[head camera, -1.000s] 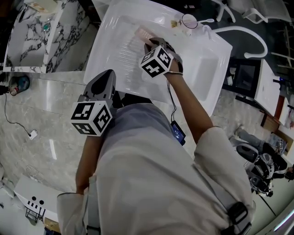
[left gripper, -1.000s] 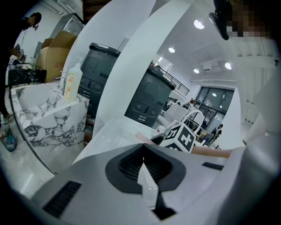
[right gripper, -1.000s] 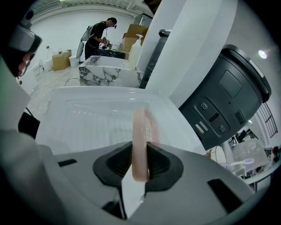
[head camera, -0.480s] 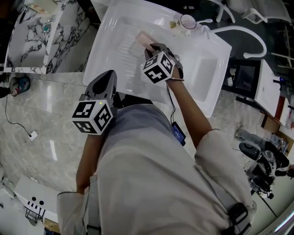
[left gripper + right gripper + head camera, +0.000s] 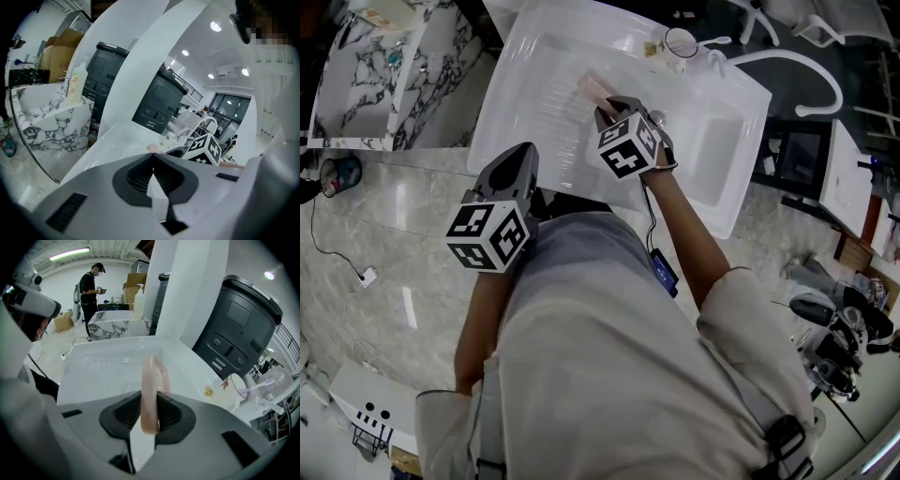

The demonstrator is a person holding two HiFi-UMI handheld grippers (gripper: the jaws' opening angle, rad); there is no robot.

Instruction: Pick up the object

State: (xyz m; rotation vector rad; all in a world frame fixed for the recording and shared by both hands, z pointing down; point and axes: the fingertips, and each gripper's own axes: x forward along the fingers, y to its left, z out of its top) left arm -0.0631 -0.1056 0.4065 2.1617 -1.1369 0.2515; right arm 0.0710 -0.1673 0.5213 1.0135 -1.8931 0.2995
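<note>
The object is a flat pink plastic tray (image 5: 151, 380) with small slots. It stands on edge between the pads of my right gripper (image 5: 150, 416), which is shut on its near end. In the head view the pink tray (image 5: 592, 86) sticks out past my right gripper (image 5: 605, 105) over the ribbed draining board of the white sink unit (image 5: 534, 112). My left gripper (image 5: 512, 167) hangs at the sink's near edge. In the left gripper view the left gripper (image 5: 153, 174) is shut with nothing between its pads.
A cup with a toothbrush (image 5: 682, 42) stands at the sink's far rim, beside a curved white tap (image 5: 811, 70). The deep basin (image 5: 717, 150) lies to the right. A marble counter (image 5: 375, 66) stands at the left. Dark bins (image 5: 239, 329) and a person (image 5: 91, 287) are behind.
My right gripper has drawn a little nearer to the person with the pink tray in it and has rolled slightly. The left gripper has kept still.
</note>
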